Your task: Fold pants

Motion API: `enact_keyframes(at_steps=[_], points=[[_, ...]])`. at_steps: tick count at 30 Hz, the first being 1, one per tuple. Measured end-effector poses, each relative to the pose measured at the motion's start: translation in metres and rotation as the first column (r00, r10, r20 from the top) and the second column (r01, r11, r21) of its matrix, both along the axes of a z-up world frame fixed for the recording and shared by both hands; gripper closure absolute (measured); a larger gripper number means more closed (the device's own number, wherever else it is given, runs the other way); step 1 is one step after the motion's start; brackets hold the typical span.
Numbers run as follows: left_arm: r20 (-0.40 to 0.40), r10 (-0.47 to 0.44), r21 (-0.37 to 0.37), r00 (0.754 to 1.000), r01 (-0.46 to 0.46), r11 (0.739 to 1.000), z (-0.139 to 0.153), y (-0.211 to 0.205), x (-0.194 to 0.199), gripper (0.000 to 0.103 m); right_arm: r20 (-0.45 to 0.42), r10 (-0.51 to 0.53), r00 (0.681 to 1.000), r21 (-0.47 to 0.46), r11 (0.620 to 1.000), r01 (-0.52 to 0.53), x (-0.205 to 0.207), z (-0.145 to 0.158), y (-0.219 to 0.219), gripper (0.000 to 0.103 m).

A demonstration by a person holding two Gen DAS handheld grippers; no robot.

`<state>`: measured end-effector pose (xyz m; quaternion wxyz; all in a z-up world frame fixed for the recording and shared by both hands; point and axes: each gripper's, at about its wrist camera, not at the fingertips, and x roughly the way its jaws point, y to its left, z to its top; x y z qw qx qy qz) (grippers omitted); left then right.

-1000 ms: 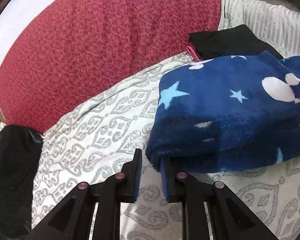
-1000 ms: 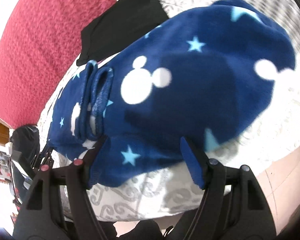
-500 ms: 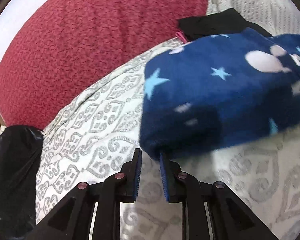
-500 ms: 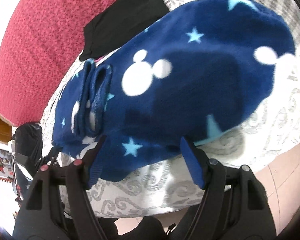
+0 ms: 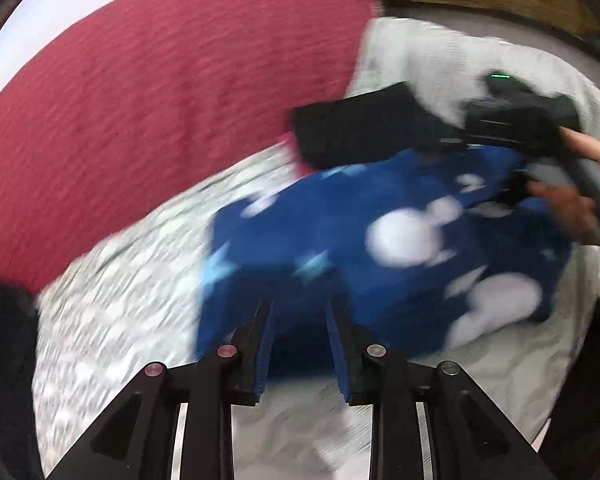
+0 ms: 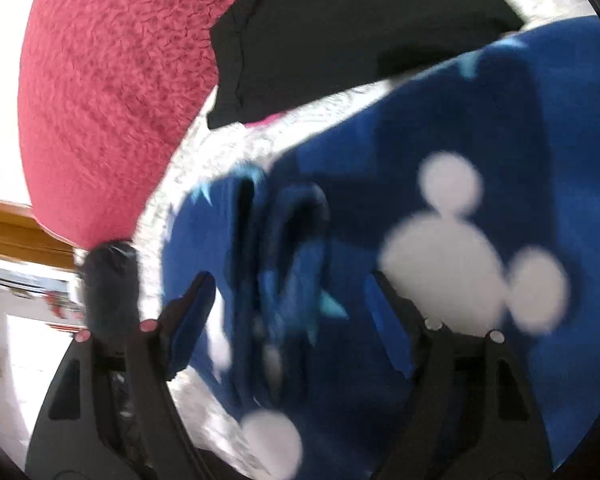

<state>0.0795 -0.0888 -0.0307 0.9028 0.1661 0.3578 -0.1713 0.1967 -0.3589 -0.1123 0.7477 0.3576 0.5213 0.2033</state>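
The folded blue fleece pants point(image 5: 360, 256) with white mouse heads and light stars lie on the grey patterned bedspread point(image 5: 112, 304). My left gripper point(image 5: 300, 320) is open, its jaws a little apart at the pants' near left edge, with cloth showing between them. My right gripper point(image 6: 288, 292) is wide open over the pants point(image 6: 480, 320), with the rolled waistband point(image 6: 296, 240) between its fingers. In the left wrist view the right gripper point(image 5: 516, 120) and the hand holding it are at the pants' far right side. Both views are motion-blurred.
A large red blanket point(image 5: 160, 100) covers the bed's far left. A folded black garment point(image 5: 360, 128) lies just behind the pants, also in the right wrist view point(image 6: 360, 32). A black object point(image 5: 4, 360) sits at the left edge. The bed's near edge is low right.
Both grippers have moved forward over the pants. The left gripper's jaws have opened slightly wider and now straddle the pants' edge. The right gripper has swung left toward the waistband.
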Motion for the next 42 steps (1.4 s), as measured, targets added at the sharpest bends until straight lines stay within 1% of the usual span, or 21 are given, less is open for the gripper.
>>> enact_keyframes(at_steps=[3, 6, 8, 11, 13, 14, 15, 16, 17, 20, 22, 24, 27, 29, 31, 32, 33, 34, 36, 38, 42], points=[[-0.010, -0.101, 0.013, 0.995, 0.101, 0.995, -0.010, -0.048, 0.007, 0.065, -0.016, -0.011, 1.000, 0.069, 0.998, 0.012, 0.013, -0.007, -0.003, 0.017], [-0.029, -0.168, 0.046, 0.985, 0.169, 0.984, -0.024, -0.090, 0.011, 0.060, 0.000, 0.006, 1.000, 0.083, 0.997, -0.006, 0.020, -0.008, -0.002, 0.017], [-0.041, -0.190, 0.061, 0.981, 0.193, 0.979, -0.035, -0.109, 0.011, 0.052, 0.023, 0.025, 0.999, 0.080, 0.996, -0.026, 0.023, -0.005, -0.001, 0.016], [-0.041, -0.173, 0.103, 0.984, 0.176, 0.979, -0.048, -0.123, 0.015, 0.050, 0.065, 0.063, 0.996, 0.045, 0.997, -0.066, 0.029, -0.003, 0.007, 0.017], [-0.037, -0.150, 0.120, 0.988, 0.153, 0.981, -0.054, -0.129, 0.019, 0.050, 0.092, 0.086, 0.992, 0.003, 0.996, -0.086, 0.034, -0.004, 0.015, 0.039], [-0.037, -0.139, 0.119, 0.990, 0.142, 0.983, -0.054, -0.129, 0.021, 0.050, 0.101, 0.104, 0.989, -0.024, 0.995, -0.102, 0.035, -0.004, 0.019, 0.078], [-0.045, -0.123, 0.115, 0.991, 0.128, 0.985, -0.055, -0.130, 0.024, 0.052, 0.108, 0.125, 0.986, -0.045, 0.992, -0.120, 0.036, -0.005, 0.023, 0.083], [-0.047, -0.114, 0.108, 0.992, 0.118, 0.987, -0.055, -0.130, 0.026, 0.060, 0.088, 0.135, 0.987, -0.060, 0.990, -0.130, 0.036, -0.005, 0.025, 0.083], [-0.040, -0.099, 0.107, 0.994, 0.103, 0.989, -0.053, -0.131, 0.028, 0.079, 0.107, 0.115, 0.988, -0.058, 0.992, -0.109, 0.035, -0.003, 0.023, 0.084], [-0.011, -0.091, 0.013, 0.996, 0.091, 0.996, -0.035, -0.118, 0.026, 0.081, 0.188, 0.097, 0.977, -0.057, 0.995, -0.087, 0.034, 0.017, 0.021, 0.084], [-0.038, -0.097, -0.099, 0.995, 0.093, 0.991, -0.023, -0.108, 0.026, 0.081, 0.255, 0.109, 0.961, -0.098, 0.991, -0.087, 0.028, 0.031, 0.022, 0.084], [-0.081, -0.088, -0.131, 0.993, 0.077, 0.988, -0.024, -0.104, 0.033, 0.081, 0.290, 0.117, 0.950, -0.170, 0.983, -0.069, 0.027, 0.036, 0.022, 0.077], [-0.125, -0.053, -0.127, 0.991, 0.037, 0.991, -0.034, -0.099, 0.036, 0.081, 0.236, 0.087, 0.968, -0.245, 0.969, -0.027, 0.037, 0.016, 0.014, 0.056], [-0.147, -0.041, -0.152, 0.988, 0.019, 0.988, -0.038, -0.098, 0.031, 0.081, 0.191, 0.049, 0.980, -0.244, 0.970, -0.001, 0.038, 0.004, 0.001, 0.054], [-0.142, -0.032, -0.158, 0.989, 0.010, 0.987, -0.037, -0.099, 0.029, 0.080, 0.202, 0.035, 0.979, -0.175, 0.985, 0.001, 0.031, 0.005, -0.013, 0.053], [-0.137, -0.028, -0.152, 0.990, 0.007, 0.988, -0.037, -0.101, 0.027, 0.079, 0.219, 0.025, 0.975, -0.168, 0.986, 0.013, 0.024, 0.008, -0.020, 0.047], [-0.135, -0.026, -0.147, 0.991, 0.006, 0.989, -0.036, -0.105, 0.025, 0.077, 0.239, 0.019, 0.971, -0.179, 0.984, 0.024, 0.016, 0.012, -0.027, 0.041], [-0.133, -0.028, -0.141, 0.991, 0.009, 0.990, -0.037, -0.107, 0.025, 0.074, 0.251, 0.016, 0.968, -0.191, 0.981, 0.034, 0.008, 0.015, -0.031, 0.040], [-0.127, -0.043, -0.124, 0.991, 0.027, 0.992, -0.039, -0.115, 0.022, 0.057, 0.259, 0.020, 0.966, -0.225, 0.973, 0.041, -0.006, 0.017, -0.040, 0.040], [-0.121, -0.061, -0.088, 0.991, 0.051, 0.995, -0.043, -0.128, 0.020, 0.050, 0.262, 0.023, 0.965, -0.272, 0.961, 0.051, -0.018, 0.021, -0.044, 0.040], [-0.091, -0.062, -0.005, 0.994, 0.062, 0.998, -0.054, -0.144, 0.018, 0.045, 0.282, 0.018, 0.959, -0.290, 0.955, 0.067, -0.035, 0.023, -0.052, 0.037]])
